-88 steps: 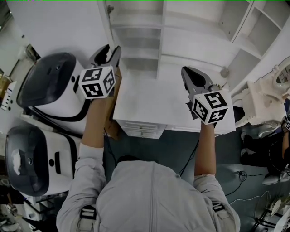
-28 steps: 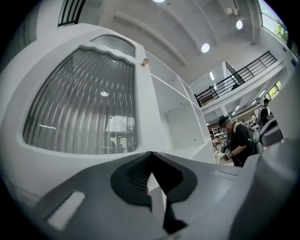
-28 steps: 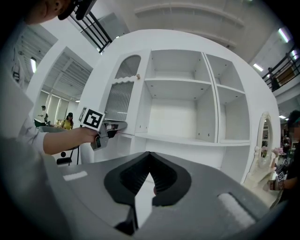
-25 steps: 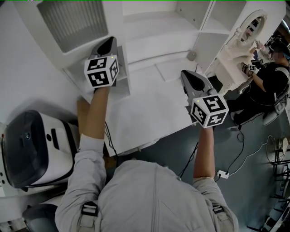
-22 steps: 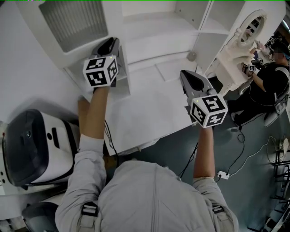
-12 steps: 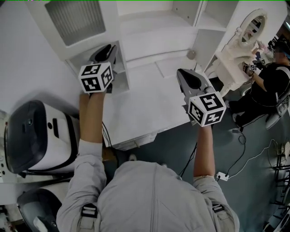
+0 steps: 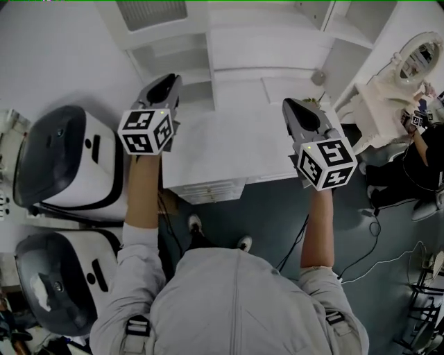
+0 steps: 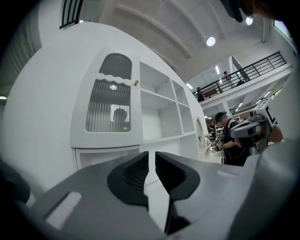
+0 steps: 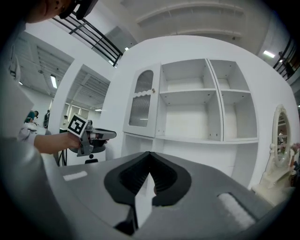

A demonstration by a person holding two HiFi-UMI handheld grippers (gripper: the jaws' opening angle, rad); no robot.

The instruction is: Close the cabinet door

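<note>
The white cabinet door (image 8: 108, 108), with a ribbed glass pane and a small knob (image 8: 136, 83), lies flush with the cabinet front beside the open shelves (image 8: 161, 115). It also shows in the right gripper view, where the door (image 9: 142, 105) sits left of the shelves (image 9: 187, 112). In the head view the door (image 7: 151, 12) is at the top edge. My left gripper (image 7: 165, 89) hangs in front of the cabinet, apart from the door, its jaws (image 8: 152, 159) a narrow gap apart, closing, with nothing between them. My right gripper (image 7: 294, 111) hovers over the white desk top (image 7: 229, 149), shut and empty (image 9: 150, 157).
Two white-and-black machines (image 7: 62, 156) (image 7: 59, 277) stand at the left. An ornate white vanity with a mirror (image 7: 409, 62) is at the right, with a seated person (image 7: 424, 156) beside it. Cables (image 7: 368, 243) run over the dark floor.
My left gripper has drawn back from the door's edge toward the lower left, and its jaws have parted a little. The right gripper shifted slightly. The view swung, showing both machines.
</note>
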